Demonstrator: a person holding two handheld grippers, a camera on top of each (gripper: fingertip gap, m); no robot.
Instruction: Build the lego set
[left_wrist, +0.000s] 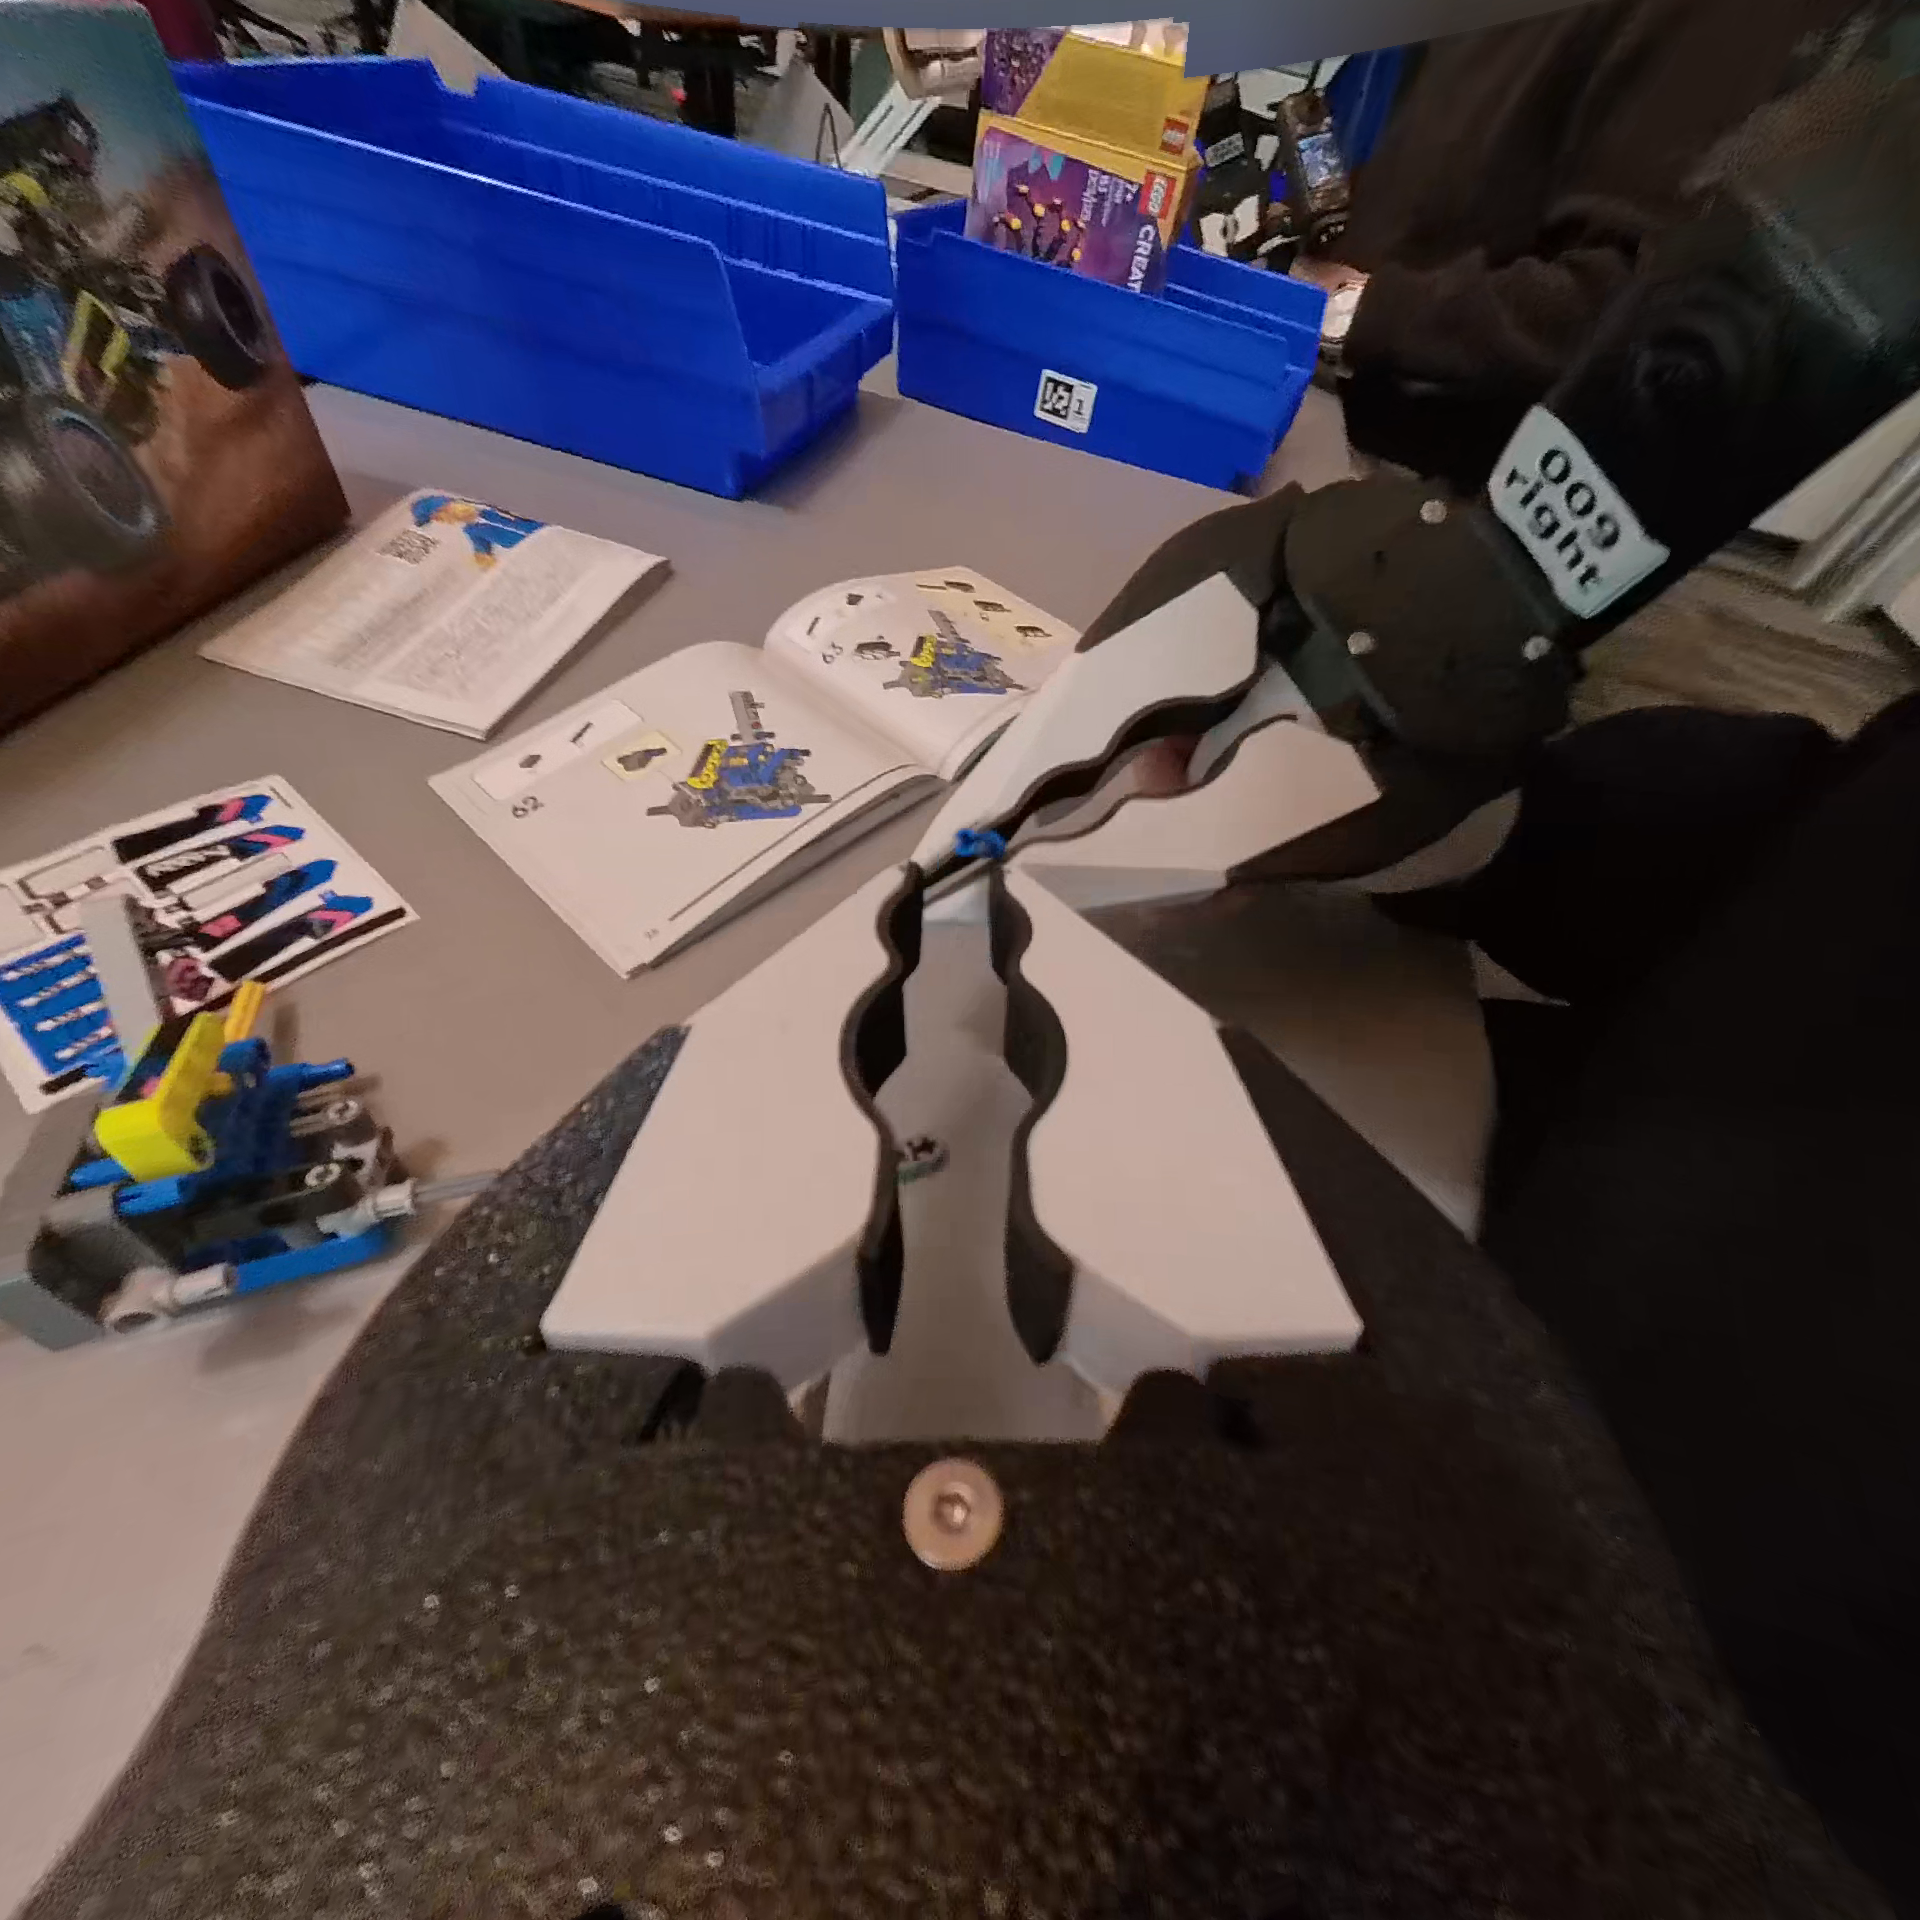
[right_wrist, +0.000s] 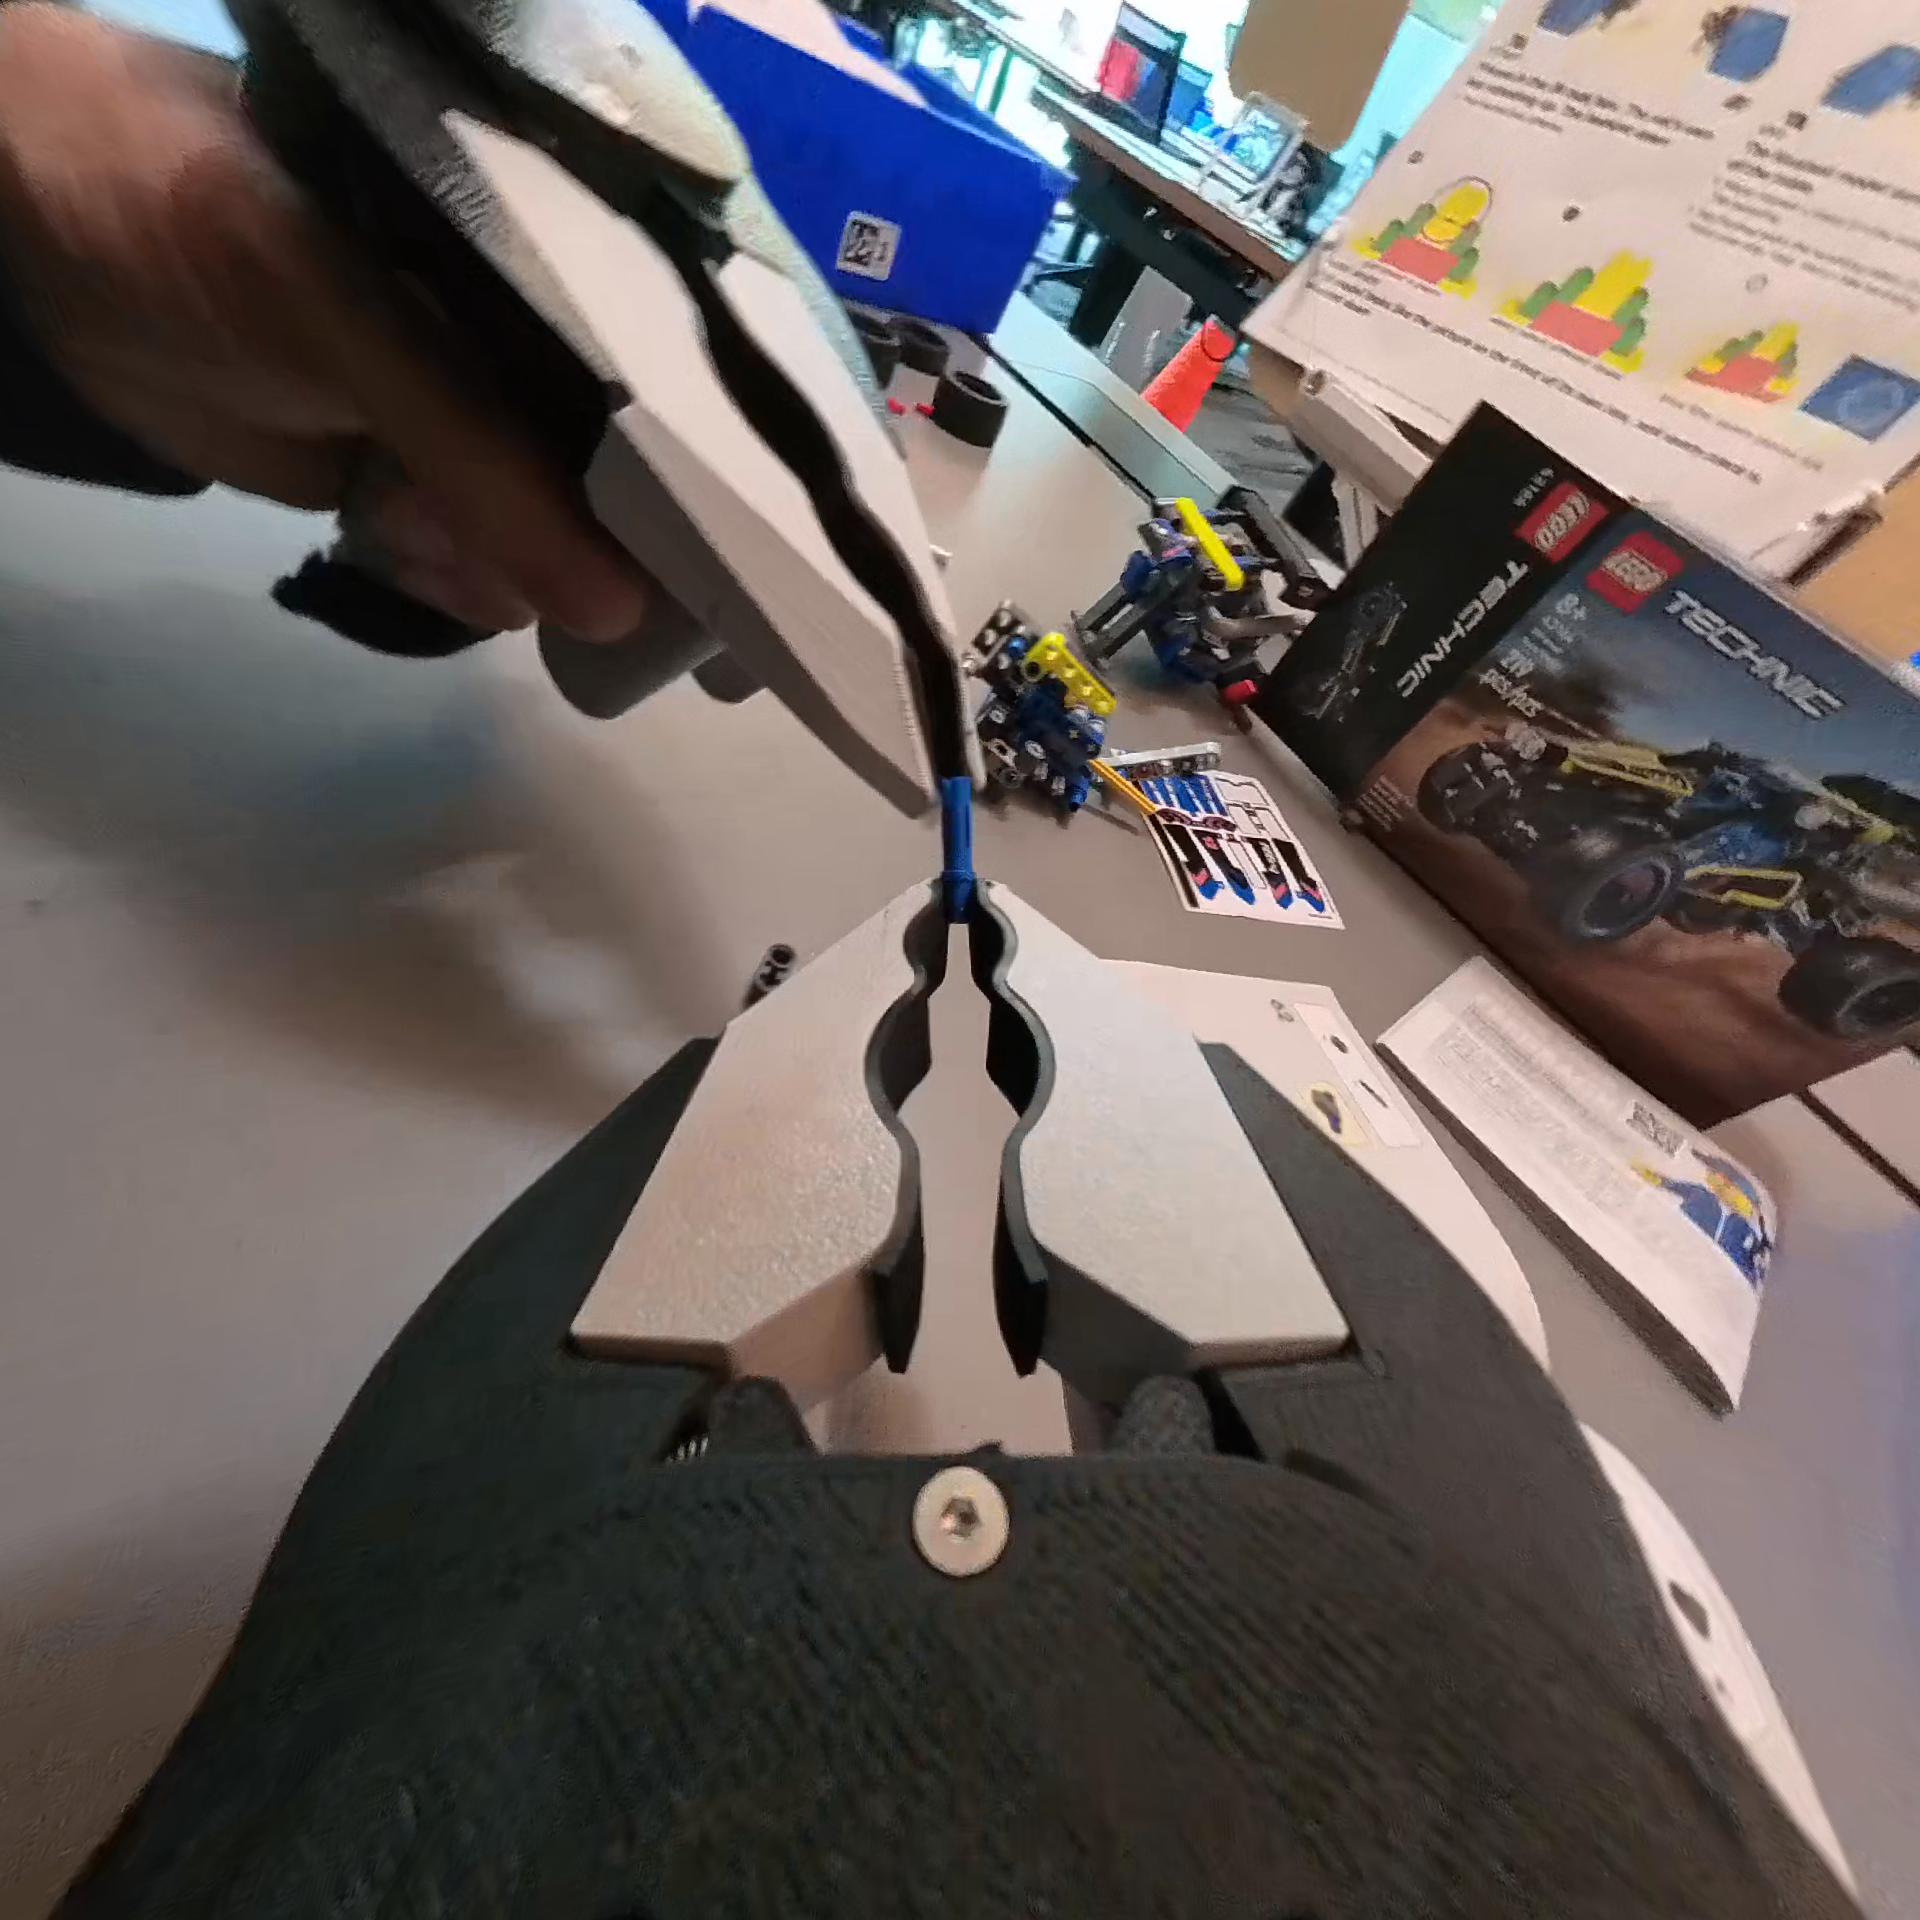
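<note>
My right gripper (right_wrist: 958, 899) is shut on one end of a small blue pin (right_wrist: 956, 842) and holds it above the grey table. In the left wrist view it comes in from the right (left_wrist: 961, 847) with the pin (left_wrist: 977, 842) at its tips. My left gripper (left_wrist: 958, 878) meets the pin's other end; its jaws stand a narrow gap apart. In the right wrist view it reaches down from the upper left (right_wrist: 948, 795). A blue, yellow and black partial model (left_wrist: 208, 1174) sits on the table to the left, also seen in the right wrist view (right_wrist: 1039, 717).
An open instruction booklet (left_wrist: 727, 769), a second booklet (left_wrist: 436, 613) and a sticker sheet (left_wrist: 208, 894) lie on the table. The set's box (right_wrist: 1621, 790) stands at the side. Two blue bins (left_wrist: 540, 281) stand at the back. A second sub-assembly (right_wrist: 1184, 603) and black tyres (right_wrist: 966, 405) lie farther off. My two grippers' fingertips are within a few centimetres of each other.
</note>
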